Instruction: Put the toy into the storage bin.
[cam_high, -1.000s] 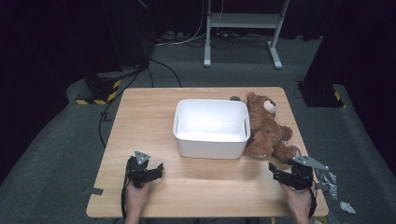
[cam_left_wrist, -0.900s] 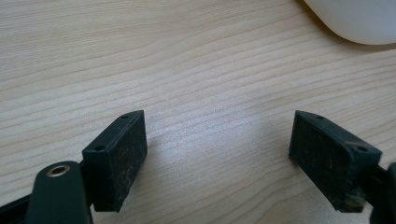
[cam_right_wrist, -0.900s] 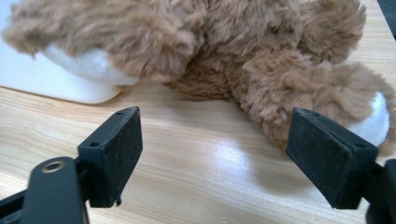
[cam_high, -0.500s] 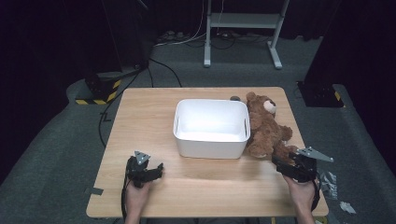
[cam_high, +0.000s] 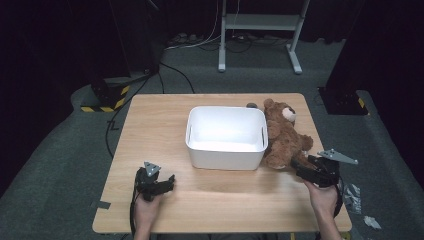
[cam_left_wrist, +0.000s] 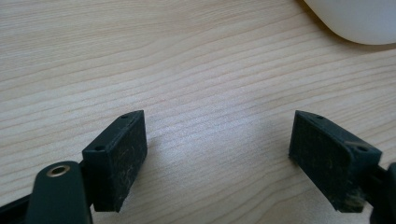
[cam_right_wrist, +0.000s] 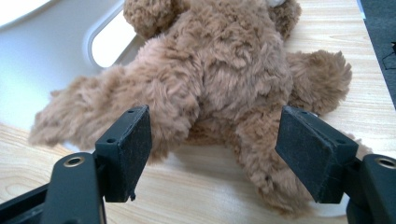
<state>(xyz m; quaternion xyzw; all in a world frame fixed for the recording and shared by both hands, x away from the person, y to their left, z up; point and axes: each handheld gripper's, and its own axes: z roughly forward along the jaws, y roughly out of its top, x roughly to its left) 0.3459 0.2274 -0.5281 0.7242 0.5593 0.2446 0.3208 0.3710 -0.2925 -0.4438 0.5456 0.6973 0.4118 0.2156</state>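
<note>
**Teddy bear lies at 11 o'clock from the right gripper, jaws spread around its leg**

Teddy bear (cam_high: 282, 135) lies on its back on the wooden table (cam_high: 160, 125), pressed against the right wall of the white bin (cam_high: 226, 136), at about 3 o'clock from it. Its long axis runs from head at 12 o'clock to legs at 6 o'clock, tilted a little so the legs splay toward the table's right front corner.

The right gripper (cam_high: 301, 165) is far the nearer of the two: the bear lies at 11 o'clock from it, just beyond the fingertips. In the right gripper view its jaws stand wide and have just been closing a little; one plush leg (cam_right_wrist: 261, 154) reaches down between them, but the pads do not press on it yet. A grasp would seem to call for a short push forward along that leg.

The left gripper (cam_high: 167, 182) rests released over bare wood, well apart from the bear, with the bin at its 1 o'clock.

The bear is soft, shaggy brown pile, rounded and yielding, likely to squash under the pads. The bin is smooth, hard, matt plastic with rounded corners and a slotted handle. The tabletop is pale, straight-grained wood.
</note>
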